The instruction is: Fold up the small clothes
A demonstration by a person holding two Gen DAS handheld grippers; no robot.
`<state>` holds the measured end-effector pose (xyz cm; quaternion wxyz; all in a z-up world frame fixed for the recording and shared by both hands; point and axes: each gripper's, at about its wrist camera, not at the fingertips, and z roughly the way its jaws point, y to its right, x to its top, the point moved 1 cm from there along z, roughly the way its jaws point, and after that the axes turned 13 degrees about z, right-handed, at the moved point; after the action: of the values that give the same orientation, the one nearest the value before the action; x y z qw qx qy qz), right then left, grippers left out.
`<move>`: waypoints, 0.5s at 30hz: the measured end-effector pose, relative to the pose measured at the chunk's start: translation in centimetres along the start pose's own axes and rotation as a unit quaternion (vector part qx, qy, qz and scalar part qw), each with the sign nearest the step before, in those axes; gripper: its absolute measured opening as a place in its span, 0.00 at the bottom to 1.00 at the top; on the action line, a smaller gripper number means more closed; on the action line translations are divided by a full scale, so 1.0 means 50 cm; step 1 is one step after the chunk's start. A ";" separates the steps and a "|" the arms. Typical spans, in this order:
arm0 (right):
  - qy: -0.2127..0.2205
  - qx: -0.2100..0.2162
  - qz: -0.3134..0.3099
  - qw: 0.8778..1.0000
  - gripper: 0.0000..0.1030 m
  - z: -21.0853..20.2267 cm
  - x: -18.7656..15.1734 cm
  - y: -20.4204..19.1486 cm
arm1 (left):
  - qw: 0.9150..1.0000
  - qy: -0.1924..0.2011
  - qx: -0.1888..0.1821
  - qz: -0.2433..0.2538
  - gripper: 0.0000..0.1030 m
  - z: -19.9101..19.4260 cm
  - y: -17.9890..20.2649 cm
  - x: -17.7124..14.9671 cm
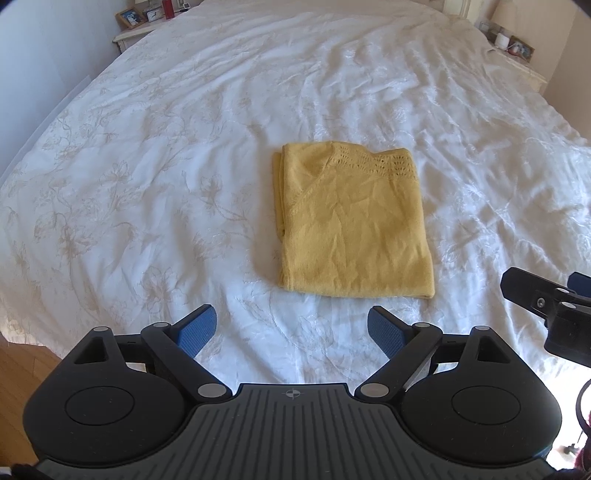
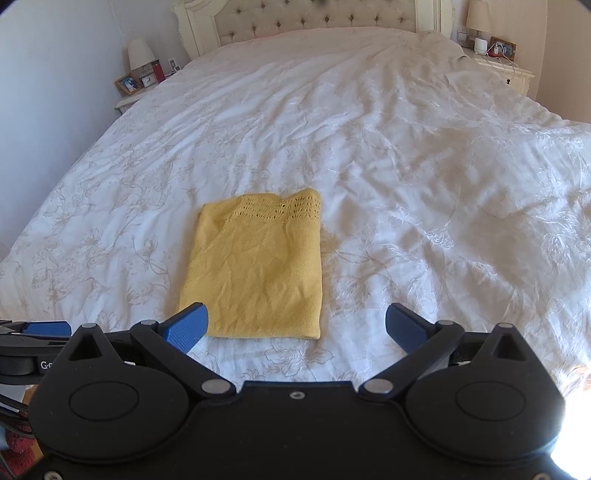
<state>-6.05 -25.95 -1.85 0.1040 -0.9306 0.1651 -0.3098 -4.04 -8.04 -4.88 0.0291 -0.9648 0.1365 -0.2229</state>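
A yellow knitted garment (image 1: pixel 351 221) lies folded into a neat rectangle on the white bed cover (image 1: pixel 147 184), its lace-patterned edge at the far end. My left gripper (image 1: pixel 291 328) hovers just short of its near edge, jaws wide apart with nothing between the blue pads. In the right wrist view the same garment (image 2: pixel 255 266) sits left of centre. My right gripper (image 2: pixel 295 326) is open too, empty, its left pad (image 2: pixel 186 328) over the garment's near left corner. The right gripper (image 1: pixel 543 306) also shows at the right edge of the left wrist view.
The bed cover (image 2: pixel 406 166) is rumpled, with a faint floral print. A padded headboard (image 2: pixel 314 18) stands at the far end. Nightstands with a lamp (image 2: pixel 140 53), a picture frame (image 2: pixel 127 83) and small items flank it. Wooden floor (image 1: pixel 22 373) shows at the near left.
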 end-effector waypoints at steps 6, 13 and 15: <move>-0.002 0.001 0.003 1.000 0.99 0.002 -0.003 -0.004 | 1.000 -0.004 -0.002 0.001 0.87 0.001 -0.001 -0.004; -0.004 0.001 0.006 1.000 0.99 0.004 -0.008 -0.011 | 1.000 -0.005 -0.002 0.003 0.87 0.002 -0.003 -0.003; -0.005 0.001 0.007 1.000 0.99 0.005 -0.009 -0.014 | 1.000 -0.005 -0.003 0.000 0.87 0.004 -0.004 -0.002</move>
<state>-6.09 -25.13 -2.09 0.1080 -0.9307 0.1703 -0.3051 -4.01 -7.83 -5.09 0.0273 -0.9660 0.1374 -0.2174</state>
